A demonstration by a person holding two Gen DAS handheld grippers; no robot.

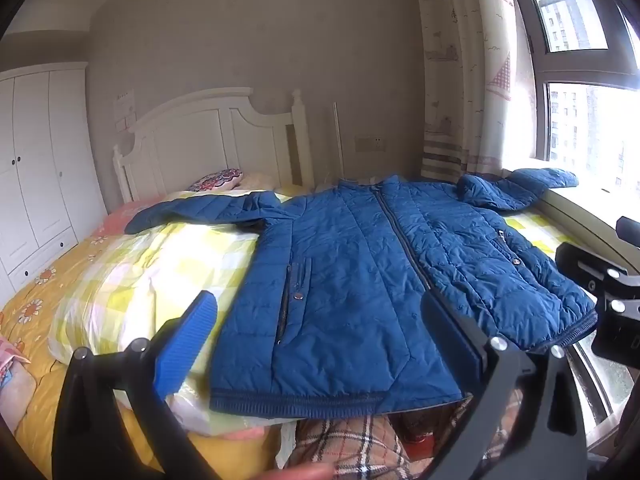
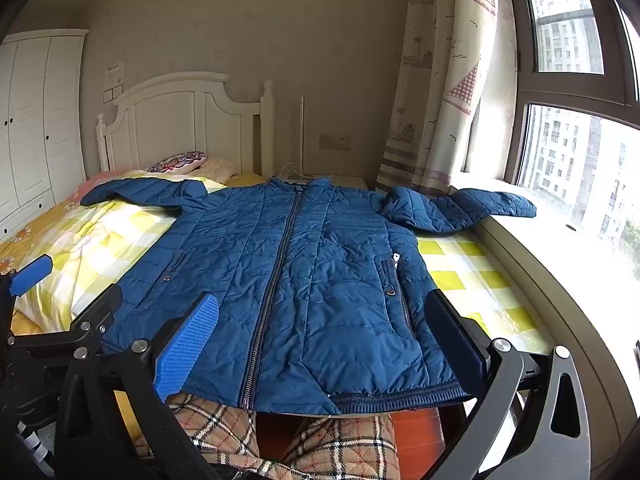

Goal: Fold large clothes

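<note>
Jacket, blue quilted, lies flat and zipped on the bed, front up, collar toward the white headboard, hem at the near edge.

Left wrist view: we see the left gripper with jaws spread wide, nothing between the pads, hovering over the hem's left half. Its blue-padded finger sits above the yellow checked quilt just beside the jacket's left edge. One sleeve runs out toward the bed's left side; the other drapes onto the windowsill. Part of the right gripper shows at the bed's window-side edge. Plaid fabric hangs below the hem.

Right wrist view: we see the right gripper with jaws equally wide, empty, straddling the jacket's right half from zipper to right pocket. Hem overhangs the near edge. Left gripper's blue pad sits at far left over the quilt. Wardrobe stands beyond the bed's left side, with the patterned curtain and window on the right.
</note>
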